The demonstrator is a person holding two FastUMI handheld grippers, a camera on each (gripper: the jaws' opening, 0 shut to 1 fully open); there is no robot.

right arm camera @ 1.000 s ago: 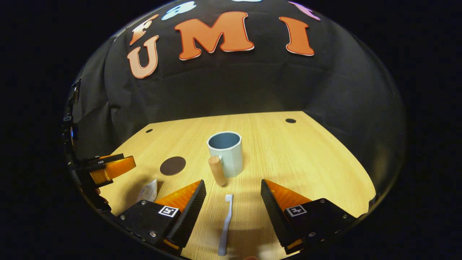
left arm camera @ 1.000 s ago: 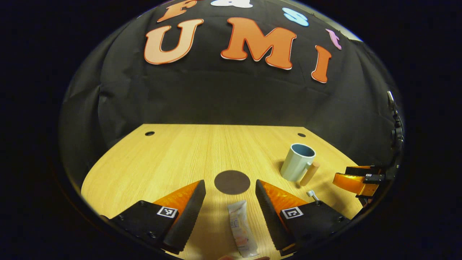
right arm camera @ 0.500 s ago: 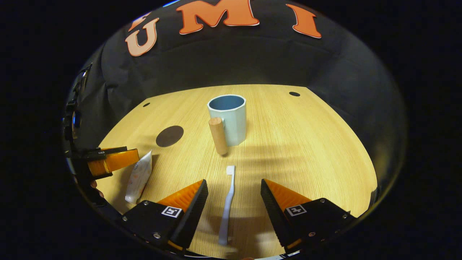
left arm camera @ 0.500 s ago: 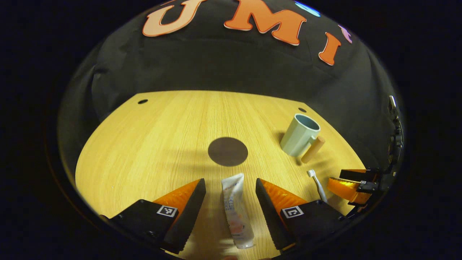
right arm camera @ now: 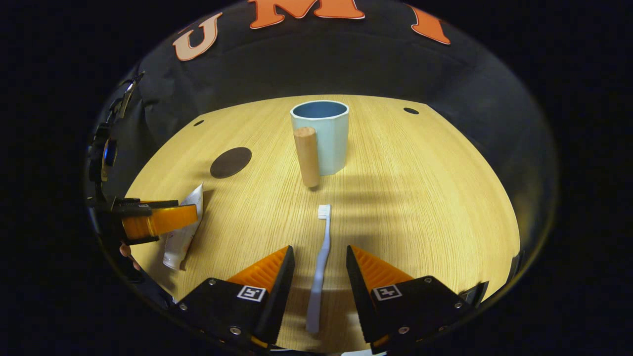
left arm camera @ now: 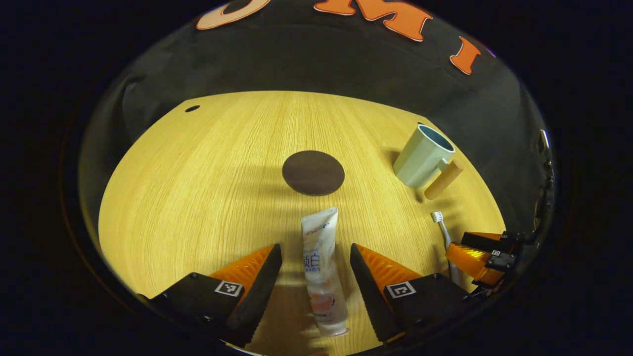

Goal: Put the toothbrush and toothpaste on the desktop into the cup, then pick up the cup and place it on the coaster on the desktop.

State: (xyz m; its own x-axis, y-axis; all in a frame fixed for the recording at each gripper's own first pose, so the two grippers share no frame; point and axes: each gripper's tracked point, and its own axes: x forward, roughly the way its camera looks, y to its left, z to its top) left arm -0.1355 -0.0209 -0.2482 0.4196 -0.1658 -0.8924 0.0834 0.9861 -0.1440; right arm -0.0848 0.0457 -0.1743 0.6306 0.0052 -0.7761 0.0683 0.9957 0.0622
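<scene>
A white toothpaste tube [left arm camera: 320, 269] lies flat on the wooden desk between the fingers of my left gripper [left arm camera: 315, 274], which is open around it without touching. A pale blue toothbrush [right arm camera: 319, 267] lies between the fingers of my right gripper [right arm camera: 319, 277], open but narrowed around the handle. The light blue cup [right arm camera: 321, 136] with a wooden handle [right arm camera: 306, 156] stands upright beyond the brush; in the left gripper view the cup [left arm camera: 420, 155] is at the right. The dark round coaster [left arm camera: 313, 172] lies ahead of the tube. The left gripper [right arm camera: 156, 221] hovers over the toothpaste tube [right arm camera: 183, 232] in the right gripper view.
The wooden desk [left arm camera: 207, 168] has small cable holes [left arm camera: 192, 108] near its far corners, and black cloth hangs behind it. In the left gripper view the right gripper [left arm camera: 477, 257] sits low at the right beside the toothbrush head [left arm camera: 437, 217].
Both grippers have come down and forward over their objects. The tube and the brush now reach deeper between the fingers. The right gripper's fingers have narrowed.
</scene>
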